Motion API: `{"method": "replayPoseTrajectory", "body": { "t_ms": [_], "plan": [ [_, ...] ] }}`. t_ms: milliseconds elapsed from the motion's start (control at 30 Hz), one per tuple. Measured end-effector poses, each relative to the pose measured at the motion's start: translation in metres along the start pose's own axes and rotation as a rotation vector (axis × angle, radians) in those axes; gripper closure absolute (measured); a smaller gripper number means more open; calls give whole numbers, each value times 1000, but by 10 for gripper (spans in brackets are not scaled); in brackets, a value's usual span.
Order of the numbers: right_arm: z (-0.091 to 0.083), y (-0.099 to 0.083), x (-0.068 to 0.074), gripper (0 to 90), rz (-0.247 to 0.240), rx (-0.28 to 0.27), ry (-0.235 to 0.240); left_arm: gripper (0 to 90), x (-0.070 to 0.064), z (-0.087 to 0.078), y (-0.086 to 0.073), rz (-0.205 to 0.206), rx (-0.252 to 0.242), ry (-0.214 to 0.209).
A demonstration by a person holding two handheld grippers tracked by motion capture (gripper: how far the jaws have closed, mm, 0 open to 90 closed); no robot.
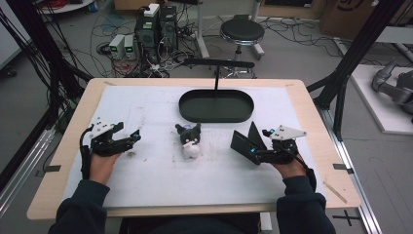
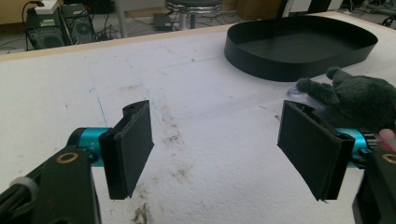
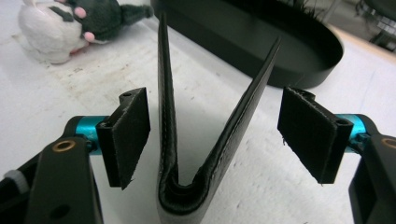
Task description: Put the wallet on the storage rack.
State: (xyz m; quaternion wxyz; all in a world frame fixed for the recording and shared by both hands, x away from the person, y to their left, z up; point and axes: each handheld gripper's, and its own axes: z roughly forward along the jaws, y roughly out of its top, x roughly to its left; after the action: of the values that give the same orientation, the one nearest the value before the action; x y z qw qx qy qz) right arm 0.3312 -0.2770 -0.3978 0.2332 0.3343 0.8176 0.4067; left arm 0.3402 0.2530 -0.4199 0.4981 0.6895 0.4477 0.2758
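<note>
Both forearms wore dark navy sleeves (image 1: 80, 207), ribbed at the cuffs. Left gripper (image 1: 127, 139): black body, pale grey three-cornered plate (image 1: 103, 126) on top, black cable looping from its 9 o'clock side. Right gripper (image 1: 253, 148): same build, grey plate (image 1: 288, 131) dotted with small dark screws. Jaws on each were flat black rectangular pads (image 2: 128, 149) with worn edges, mounted on teal metal collars (image 2: 88, 138); a brass-ringed hole (image 3: 64, 145) marked each black arm.

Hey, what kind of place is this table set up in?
Probably a robotics lab or workshop: desktop computers and tangled cables sit on the bare floor, a robot arm lies off to the right, and black framing surrounds the table.
</note>
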Motion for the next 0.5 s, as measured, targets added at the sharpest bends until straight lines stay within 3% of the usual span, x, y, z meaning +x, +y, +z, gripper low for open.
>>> {"method": "replayPoseTrajectory", "body": {
  "t_ms": [100, 200, 300, 333, 367, 433, 500],
  "plan": [
    [8, -5, -1, 327, 40, 36, 27, 261, 0, 0, 0, 2, 2, 1],
    [14, -8, -1, 400, 44, 80, 35, 261, 0, 0, 0, 3, 2, -1],
    [9, -7, -2, 531, 48, 55, 31, 261, 0, 0, 0, 4, 5, 0],
    [9, -7, -2, 531, 48, 55, 31, 261, 0, 0, 0, 4, 5, 0],
    [6, -6, -2, 652, 48, 39, 24, 261, 0, 0, 0, 4, 5, 1],
    [4, -6, -3, 761, 55, 29, 19, 261, 0, 0, 0, 5, 6, 0],
    [2, -4, -4, 774, 67, 13, 21, 261, 0, 0, 0, 4, 5, 0]
  ]
}}
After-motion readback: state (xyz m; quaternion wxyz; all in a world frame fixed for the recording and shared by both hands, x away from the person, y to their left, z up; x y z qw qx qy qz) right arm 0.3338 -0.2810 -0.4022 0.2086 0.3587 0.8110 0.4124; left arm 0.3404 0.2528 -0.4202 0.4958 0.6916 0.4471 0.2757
